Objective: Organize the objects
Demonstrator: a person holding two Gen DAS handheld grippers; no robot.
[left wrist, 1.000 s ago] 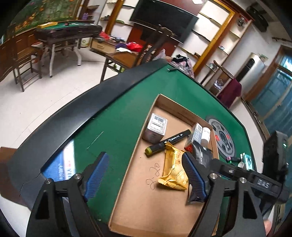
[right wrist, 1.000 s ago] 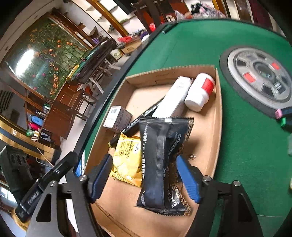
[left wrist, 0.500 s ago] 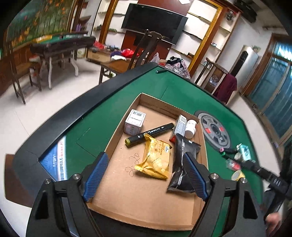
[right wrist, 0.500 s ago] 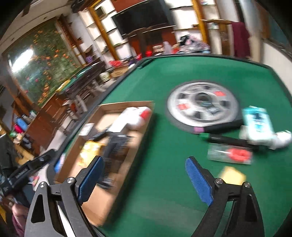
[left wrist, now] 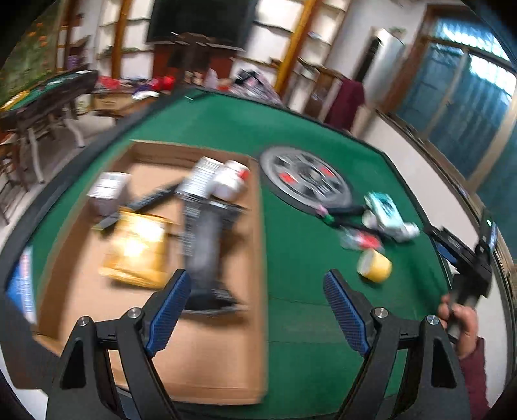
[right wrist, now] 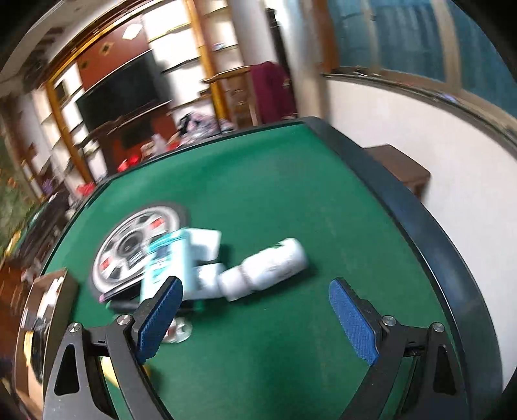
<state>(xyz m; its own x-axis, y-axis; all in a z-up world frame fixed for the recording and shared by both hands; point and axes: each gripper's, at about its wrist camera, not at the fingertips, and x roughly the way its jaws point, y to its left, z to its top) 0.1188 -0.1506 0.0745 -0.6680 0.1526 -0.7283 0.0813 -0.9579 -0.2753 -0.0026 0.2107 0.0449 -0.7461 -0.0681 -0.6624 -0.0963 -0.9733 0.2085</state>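
Between items: both grippers' fingers wide apart, empty — right gripper (right wrist: 252,318) must next close on the white bottle (right wrist: 274,266) at twelve o'clock on the counter (right wrist: 290,194).

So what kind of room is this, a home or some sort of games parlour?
Most likely a lived-in home games room. The work goes on at a green felt mahjong-style table with a round control hub at its centre, and behind it are a wall-mounted television and built-in shelves.

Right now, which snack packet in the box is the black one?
The long black packet, lying nearest the cardboard box's right wall; the yellow packet lies left of it.
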